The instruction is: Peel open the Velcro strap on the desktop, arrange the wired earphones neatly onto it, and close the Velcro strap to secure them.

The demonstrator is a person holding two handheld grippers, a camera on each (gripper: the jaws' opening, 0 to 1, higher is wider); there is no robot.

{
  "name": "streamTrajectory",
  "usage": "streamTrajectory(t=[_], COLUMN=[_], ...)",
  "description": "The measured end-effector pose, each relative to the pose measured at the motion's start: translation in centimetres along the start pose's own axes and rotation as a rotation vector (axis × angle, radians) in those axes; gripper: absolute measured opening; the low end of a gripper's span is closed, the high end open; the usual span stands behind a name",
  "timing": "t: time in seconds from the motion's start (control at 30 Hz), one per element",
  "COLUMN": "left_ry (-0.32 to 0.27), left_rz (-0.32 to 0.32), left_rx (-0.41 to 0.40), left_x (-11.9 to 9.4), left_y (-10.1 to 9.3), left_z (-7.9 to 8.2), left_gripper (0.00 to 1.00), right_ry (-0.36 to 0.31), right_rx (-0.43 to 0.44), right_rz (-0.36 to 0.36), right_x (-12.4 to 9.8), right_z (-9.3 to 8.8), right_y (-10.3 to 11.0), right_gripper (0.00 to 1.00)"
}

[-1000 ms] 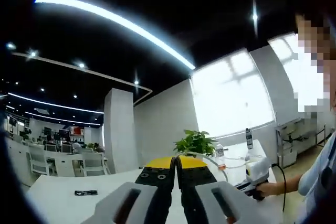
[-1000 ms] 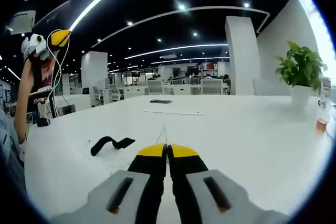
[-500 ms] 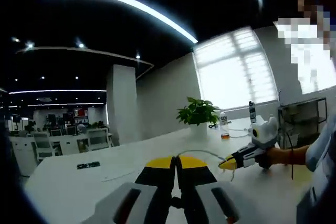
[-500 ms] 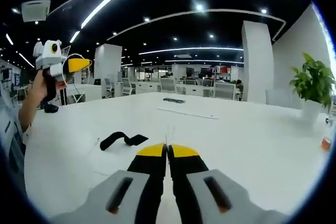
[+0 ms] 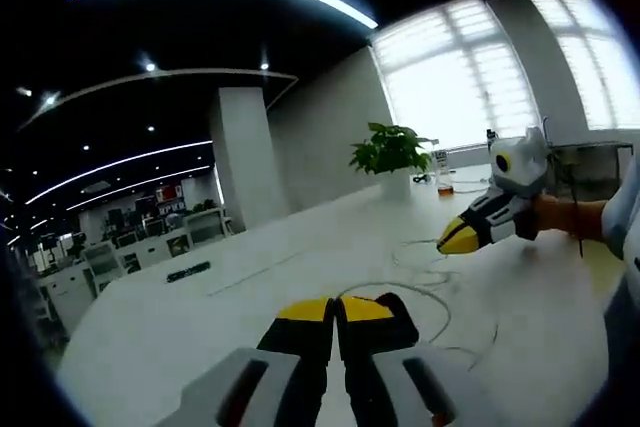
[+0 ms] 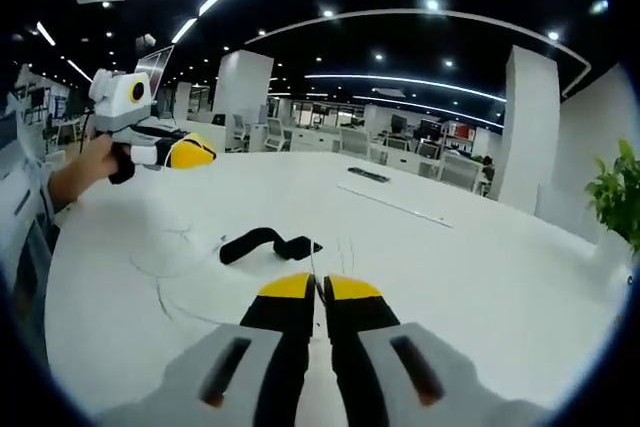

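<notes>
Black Velcro strap, white desktop, yellow-tipped black jaws, green plant

Both the left gripper and right gripper have jaws closed together.

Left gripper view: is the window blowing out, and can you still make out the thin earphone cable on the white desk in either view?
Left gripper view: the bright window is blown out, no detail in the panes; the thin white earphone cable reads faintly against the white desk. Right gripper view: even ceiling light, no glare; the cable is barely a hairline, while the black Velcro strap stands out sharply. Fisheye bends both.
</notes>
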State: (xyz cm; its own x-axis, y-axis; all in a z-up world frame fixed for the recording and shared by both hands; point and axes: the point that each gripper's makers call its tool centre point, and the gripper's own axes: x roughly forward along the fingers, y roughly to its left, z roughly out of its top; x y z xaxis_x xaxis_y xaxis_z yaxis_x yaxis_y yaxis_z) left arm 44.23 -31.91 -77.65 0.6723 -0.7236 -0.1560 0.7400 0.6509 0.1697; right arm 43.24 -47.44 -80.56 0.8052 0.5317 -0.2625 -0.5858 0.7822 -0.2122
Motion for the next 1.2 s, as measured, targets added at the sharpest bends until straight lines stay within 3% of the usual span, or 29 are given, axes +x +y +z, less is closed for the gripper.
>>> streamTrajectory(t=[0.1, 0.27, 0.7, 1.0, 1.2], left_ry=[0.005, 0.008, 0.004, -0.022, -0.032], left_rz=[-0.015, -0.033, -0.064, -0.085, -0.089], left_rx=[0.011, 0.004, -0.023, -0.028, -0.023], left_x=[0.3, 0.5, 1.3, 1.1, 1.0], left_y=[-0.8, -1.5, -3.0, -3.8, -4.0], left_z=[-0.1, 0.1, 0.4, 1.0, 1.2], left_gripper=[0.06, 0.06, 0.06, 0.06, 0.06], right_ry=[0.017, 0.029, 0.109, 0.143, 0.190], right_rx=[0.006, 0.026, 0.255, 0.384, 0.389], right_rz=[0.024, -0.001, 0.030, 0.035, 0.029], right_x=[-0.1, -1.4, -3.5, -2.9, -2.1], right_z=[-0.3, -0.8, -2.6, -3.5, -3.9], right_y=[0.5, 0.0, 0.6, 1.3, 1.4], right_gripper=[0.10, 0.11, 0.12, 0.13, 0.13])
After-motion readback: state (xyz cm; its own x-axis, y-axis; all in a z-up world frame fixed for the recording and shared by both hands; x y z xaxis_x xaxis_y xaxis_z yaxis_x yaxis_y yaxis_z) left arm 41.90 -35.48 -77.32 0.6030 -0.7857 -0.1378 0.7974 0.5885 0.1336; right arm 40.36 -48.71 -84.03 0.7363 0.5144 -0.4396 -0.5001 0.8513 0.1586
